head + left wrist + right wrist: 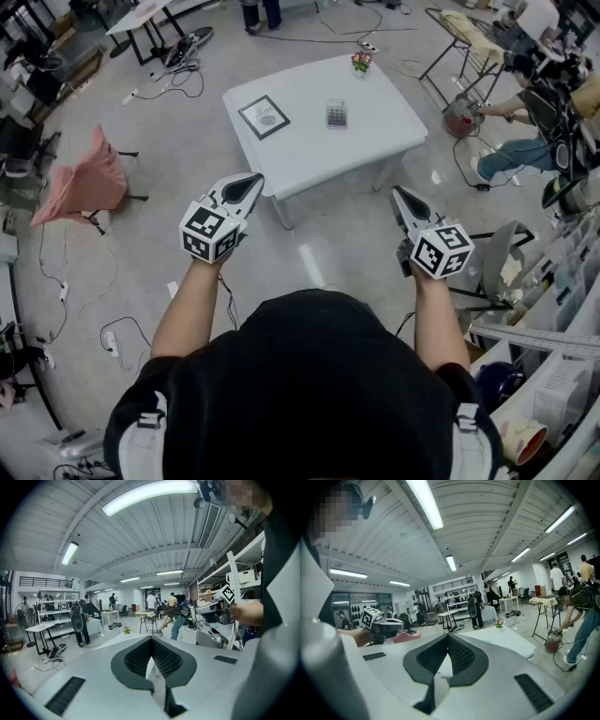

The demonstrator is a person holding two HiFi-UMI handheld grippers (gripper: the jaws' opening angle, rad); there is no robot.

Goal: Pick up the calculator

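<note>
The calculator (337, 113) lies flat on the white table (375, 141), towards its far right part, well ahead of both grippers. My left gripper (254, 179) hovers over the floor just short of the table's near left corner, shut and holding nothing. At the same height, off the near right corner, my right gripper (397, 192) is also shut and holds nothing. In the left gripper view the dark pads (165, 657) meet at a point. The right gripper view shows its pads (461, 656) closed too, with the table (511, 639) beyond. Neither gripper view shows the calculator.
On the table also lie a dark-framed picture (263, 116) and a small flower pot (361, 62). A chair under pink cloth (84, 183) stands left, cables run over the floor, a seated person (525, 122) is at the right, and shelving (562, 375) is close on my right.
</note>
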